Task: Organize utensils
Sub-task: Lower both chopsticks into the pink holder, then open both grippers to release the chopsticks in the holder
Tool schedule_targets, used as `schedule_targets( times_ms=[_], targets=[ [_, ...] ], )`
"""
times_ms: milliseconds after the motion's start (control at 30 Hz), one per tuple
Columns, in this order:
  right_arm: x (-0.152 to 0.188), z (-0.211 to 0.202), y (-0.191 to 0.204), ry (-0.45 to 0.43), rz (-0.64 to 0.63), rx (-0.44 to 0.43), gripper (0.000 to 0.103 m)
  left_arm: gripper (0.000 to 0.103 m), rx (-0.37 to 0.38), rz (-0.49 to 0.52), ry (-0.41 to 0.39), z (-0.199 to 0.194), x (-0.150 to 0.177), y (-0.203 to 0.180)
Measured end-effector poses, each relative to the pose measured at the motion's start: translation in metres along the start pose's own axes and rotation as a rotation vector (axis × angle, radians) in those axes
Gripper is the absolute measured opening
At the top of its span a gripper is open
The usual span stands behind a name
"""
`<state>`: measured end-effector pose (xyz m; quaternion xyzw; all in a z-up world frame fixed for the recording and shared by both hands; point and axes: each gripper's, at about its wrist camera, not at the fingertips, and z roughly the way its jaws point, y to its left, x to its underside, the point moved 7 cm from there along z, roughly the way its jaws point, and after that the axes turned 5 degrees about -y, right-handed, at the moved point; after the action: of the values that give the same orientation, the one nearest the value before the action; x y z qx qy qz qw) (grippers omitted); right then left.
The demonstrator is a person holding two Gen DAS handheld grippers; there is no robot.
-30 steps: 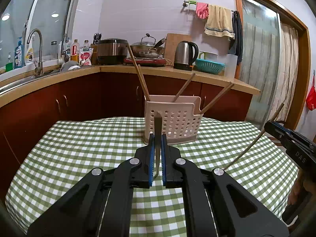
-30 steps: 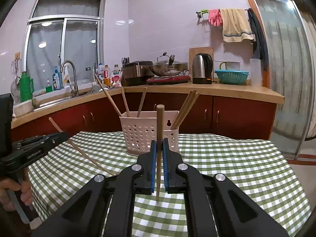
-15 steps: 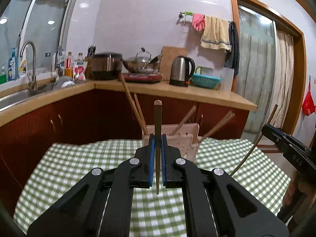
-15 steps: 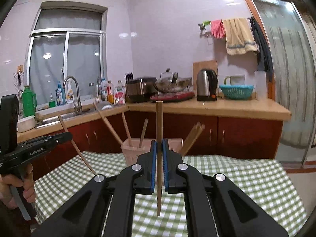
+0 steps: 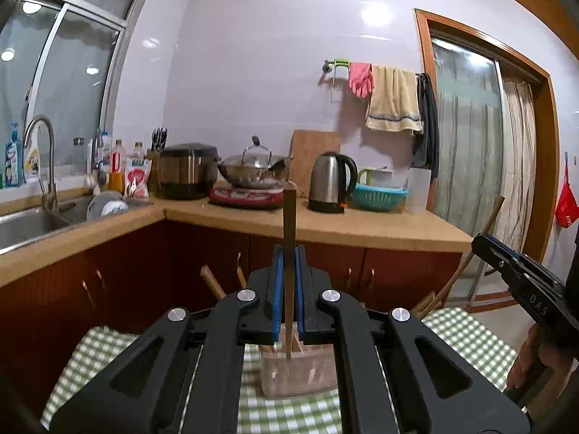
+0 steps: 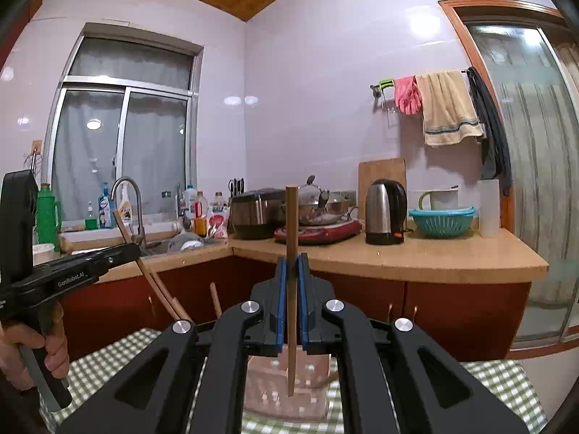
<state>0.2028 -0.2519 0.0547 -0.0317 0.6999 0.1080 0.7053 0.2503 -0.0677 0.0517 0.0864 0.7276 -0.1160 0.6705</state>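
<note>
Left hand-held gripper [image 5: 288, 298] clamps chopstick [image 5: 289, 224] — upright.

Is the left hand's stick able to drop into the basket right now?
Probably yes. The left gripper holds its chopstick upright over the utensil basket, and nothing sits between them.

— Pale tiled walls [image 6: 307, 108], a curtained window [image 6: 123, 152] above the sink [image 5: 21, 222].
— And red-brown cabinets [image 6: 463, 311] under the wooden counter [image 6: 434, 260]; wood-framed glass door [image 5: 466, 137] at right.
</note>
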Motion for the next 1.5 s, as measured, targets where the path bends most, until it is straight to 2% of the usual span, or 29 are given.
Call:
schedule_targets(
  times_ms=[167,533,967,1333,1500],
  targets=[
    [0.001,0.023,-0.005,-0.012,0.005,0.009,0.007,0.006,-0.013,0.014,-0.019,0.027,-0.010,-0.002],
    [0.034,0.065,-0.013,0.052,-0.009,0.025,0.007,0.006,-0.026,0.029,0.022,0.064,0.019,0.000],
    [0.070,0.083,-0.017,0.143,0.002,0.028,0.007,0.006,-0.024,0.044,0.067,0.082,0.049,0.002],
    [0.077,0.090,-0.016,0.160,-0.010,0.029,0.007,0.006,-0.018,0.046,0.096,0.093,0.065,0.007],
    [0.077,0.091,-0.014,0.164,-0.021,0.034,0.008,0.006,-0.012,0.094,0.119,0.097,0.072,0.003]
  ],
)
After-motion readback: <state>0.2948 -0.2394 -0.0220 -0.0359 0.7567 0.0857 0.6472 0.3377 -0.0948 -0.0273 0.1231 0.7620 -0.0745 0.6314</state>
